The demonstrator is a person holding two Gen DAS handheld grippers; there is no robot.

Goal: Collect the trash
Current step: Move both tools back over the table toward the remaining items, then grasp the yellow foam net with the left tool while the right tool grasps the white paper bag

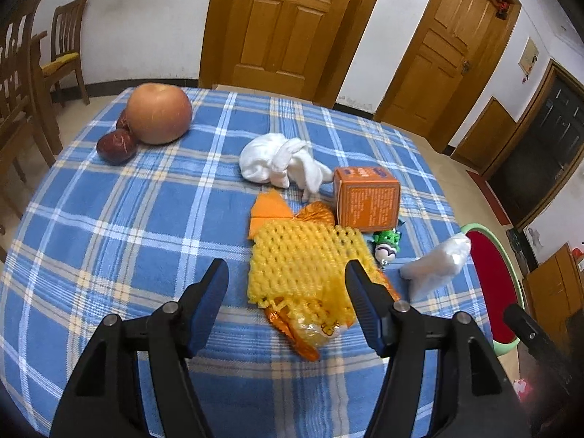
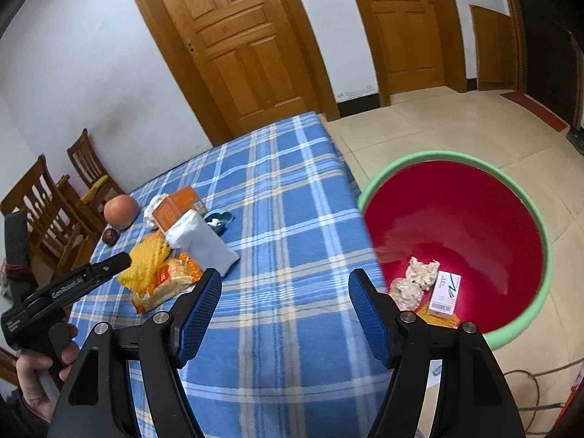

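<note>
My left gripper (image 1: 286,273) is open above the plaid table (image 1: 127,226), its fingers either side of the near end of a yellow foam fruit net (image 1: 303,266) that lies on an orange snack wrapper (image 1: 303,335). Beyond it lie a crumpled white cloth (image 1: 281,162), an orange box (image 1: 367,199), a white bag (image 1: 436,266) and a small green toy (image 1: 387,242). My right gripper (image 2: 284,284) is open and empty over the table's right part, near the red bin (image 2: 456,226) with a green rim, which holds crumpled paper (image 2: 419,273) and a white box (image 2: 445,290).
A large apple (image 1: 159,113) and two red dates (image 1: 116,146) sit at the table's far left. Wooden chairs (image 1: 67,47) stand to the left, wooden doors (image 1: 288,22) behind. The bin (image 1: 491,277) stands on the floor by the table's right edge.
</note>
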